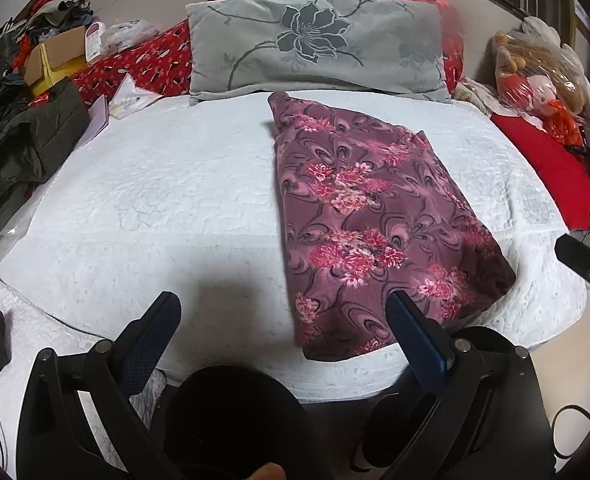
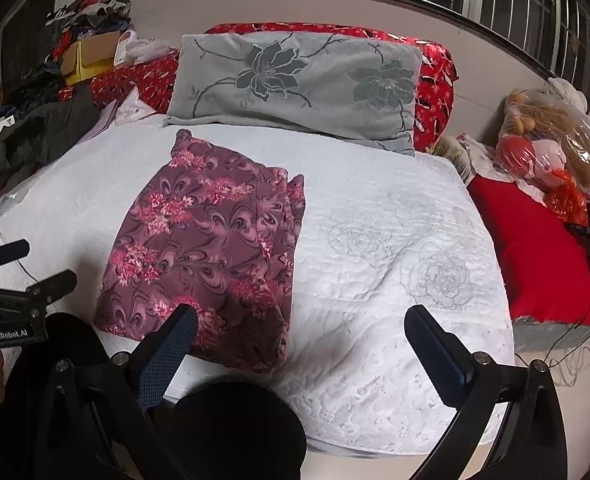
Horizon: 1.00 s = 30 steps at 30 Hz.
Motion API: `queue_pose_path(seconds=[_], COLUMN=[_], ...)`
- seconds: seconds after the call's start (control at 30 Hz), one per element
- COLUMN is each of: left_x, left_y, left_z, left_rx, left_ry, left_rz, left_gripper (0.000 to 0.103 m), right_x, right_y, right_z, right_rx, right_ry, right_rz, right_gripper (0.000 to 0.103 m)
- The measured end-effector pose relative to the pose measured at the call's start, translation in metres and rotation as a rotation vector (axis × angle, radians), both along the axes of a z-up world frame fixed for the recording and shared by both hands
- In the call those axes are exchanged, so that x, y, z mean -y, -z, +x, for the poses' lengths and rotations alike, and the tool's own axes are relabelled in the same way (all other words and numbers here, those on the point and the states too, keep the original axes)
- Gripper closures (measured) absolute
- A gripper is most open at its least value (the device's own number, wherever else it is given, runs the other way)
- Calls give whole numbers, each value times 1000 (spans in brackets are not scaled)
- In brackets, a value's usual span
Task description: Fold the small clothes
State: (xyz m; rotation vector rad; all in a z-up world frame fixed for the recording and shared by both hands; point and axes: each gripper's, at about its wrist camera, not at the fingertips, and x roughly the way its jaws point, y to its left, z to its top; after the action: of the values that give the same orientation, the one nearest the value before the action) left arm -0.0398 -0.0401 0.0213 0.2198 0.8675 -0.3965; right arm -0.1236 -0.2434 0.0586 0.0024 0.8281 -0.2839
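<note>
A bed covered with a white quilted bedspread (image 1: 175, 208) fills both views. On it lies a folded maroon garment (image 1: 371, 216) printed with pink flowers and swirls, forming a long, roughly rectangular bundle that runs from the near edge of the bed toward the far end. In the left wrist view it sits right of centre; in the right wrist view the same garment (image 2: 211, 252) sits left of centre, its layered fold edges showing along its right side. At the far end of the bed a grey pillow (image 1: 315, 44) with dark flower outlines leans against a red patterned cushion (image 1: 147, 60). The left gripper (image 1: 283, 300) hangs above the near edge of the bed with its jaws wide apart and nothing between them; its right finger overlaps the near corner of the garment in the picture, though contact cannot be told. The right gripper (image 2: 301, 316) is likewise spread wide and holds nothing, its left finger over the garment's near right corner. On the far left is a heap of dark clothes (image 1: 27, 148) and a cardboard box (image 1: 55, 56). On the right, a clear plastic bag of soft toys (image 2: 551, 148) rests above a red sheet (image 2: 547, 252).
</note>
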Motion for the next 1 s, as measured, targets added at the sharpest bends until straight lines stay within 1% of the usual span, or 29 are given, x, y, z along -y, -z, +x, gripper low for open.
queue_pose_path(seconds=[0.43, 1.0], left_x=[18, 30], left_y=[2, 4], left_z=[-15, -26], left_rx=[-10, -36], left_ry=[95, 133], left_rz=[18, 19], left_gripper=[0, 0], right_x=[5, 5], right_y=[-1, -4], right_z=[0, -4], right_rx=[6, 21], right_ry=[7, 13], right_rz=[14, 9], right_gripper=[0, 0])
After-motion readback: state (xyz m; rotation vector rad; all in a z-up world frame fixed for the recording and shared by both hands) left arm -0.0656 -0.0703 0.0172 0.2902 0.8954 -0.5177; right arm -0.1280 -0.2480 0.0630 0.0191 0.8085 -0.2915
